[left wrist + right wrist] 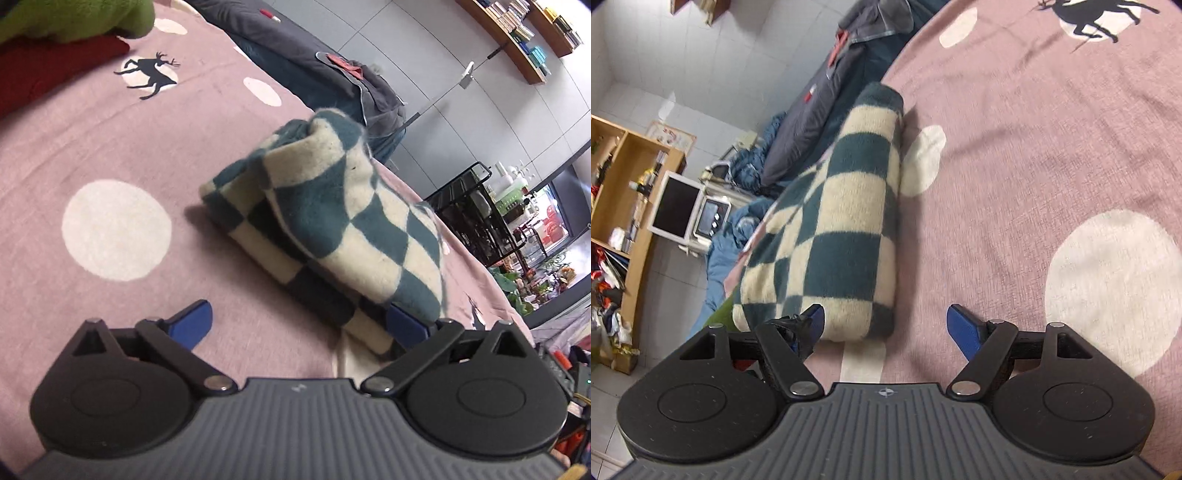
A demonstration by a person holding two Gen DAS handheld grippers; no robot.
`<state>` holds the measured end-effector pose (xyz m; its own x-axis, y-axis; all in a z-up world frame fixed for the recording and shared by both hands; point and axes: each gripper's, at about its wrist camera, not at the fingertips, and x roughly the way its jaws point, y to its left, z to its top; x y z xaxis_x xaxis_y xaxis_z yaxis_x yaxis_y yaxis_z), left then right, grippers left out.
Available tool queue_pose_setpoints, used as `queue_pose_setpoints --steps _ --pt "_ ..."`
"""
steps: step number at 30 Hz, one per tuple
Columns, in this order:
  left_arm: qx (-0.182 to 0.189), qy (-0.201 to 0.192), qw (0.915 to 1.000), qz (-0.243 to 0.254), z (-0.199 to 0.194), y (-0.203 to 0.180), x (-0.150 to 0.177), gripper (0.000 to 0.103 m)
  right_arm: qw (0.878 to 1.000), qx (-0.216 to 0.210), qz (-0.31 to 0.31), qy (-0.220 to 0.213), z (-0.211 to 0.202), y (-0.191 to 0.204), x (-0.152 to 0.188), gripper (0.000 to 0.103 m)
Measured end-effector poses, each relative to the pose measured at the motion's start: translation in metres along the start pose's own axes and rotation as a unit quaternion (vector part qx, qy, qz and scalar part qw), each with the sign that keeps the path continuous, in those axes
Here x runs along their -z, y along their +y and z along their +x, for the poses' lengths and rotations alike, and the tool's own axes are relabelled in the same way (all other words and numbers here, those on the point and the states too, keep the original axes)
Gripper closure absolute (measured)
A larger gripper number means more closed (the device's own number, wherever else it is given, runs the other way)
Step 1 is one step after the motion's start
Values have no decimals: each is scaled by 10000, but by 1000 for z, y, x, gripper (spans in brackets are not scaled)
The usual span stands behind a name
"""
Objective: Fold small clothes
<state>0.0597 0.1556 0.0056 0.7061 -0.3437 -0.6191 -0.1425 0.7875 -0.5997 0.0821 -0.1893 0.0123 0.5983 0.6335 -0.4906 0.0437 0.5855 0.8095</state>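
Note:
A teal and cream checkered fleece garment [332,225] lies folded in layers on a pink bedspread [110,129] with white dots. My left gripper [299,325] is open, low over the spread; its right finger touches the garment's near edge, under a loose top flap. The garment also shows in the right wrist view [842,236] as a long folded bundle near the bed's left edge. My right gripper [886,328] is open just in front of the bundle's near end, its left finger against that end.
A green and a red cloth [55,40] lie at the far left of the spread. A dark grey and blue quilt [332,81] is piled beyond the garment. The bed edge drops to a tiled floor with wooden shelves [628,192].

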Motion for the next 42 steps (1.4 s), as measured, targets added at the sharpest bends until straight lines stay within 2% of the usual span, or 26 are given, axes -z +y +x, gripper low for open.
queue_pose_setpoints --steps 9,18,21,25,29,42 --pt "189 43 9955 -923 12 16 -19 0 9991 34 423 -50 11 -2 -11 0" --pt "-24 -32 9942 -1076 39 9 -41 0 9985 250 481 -3 39 9 -26 0" --pt "-116 74 9955 -935 51 4 -51 0 9982 316 513 12 49 12 -33 0" --pt "-341 190 9953 -882 62 -6 -63 0 9986 491 168 83 64 24 -40 0" --pt "-562 275 9951 -771 71 -16 -68 0 9981 613 108 47 74 29 -45 0" --pt "-763 271 9927 -897 89 -24 -87 0 9956 822 -457 -19 94 46 -51 0"
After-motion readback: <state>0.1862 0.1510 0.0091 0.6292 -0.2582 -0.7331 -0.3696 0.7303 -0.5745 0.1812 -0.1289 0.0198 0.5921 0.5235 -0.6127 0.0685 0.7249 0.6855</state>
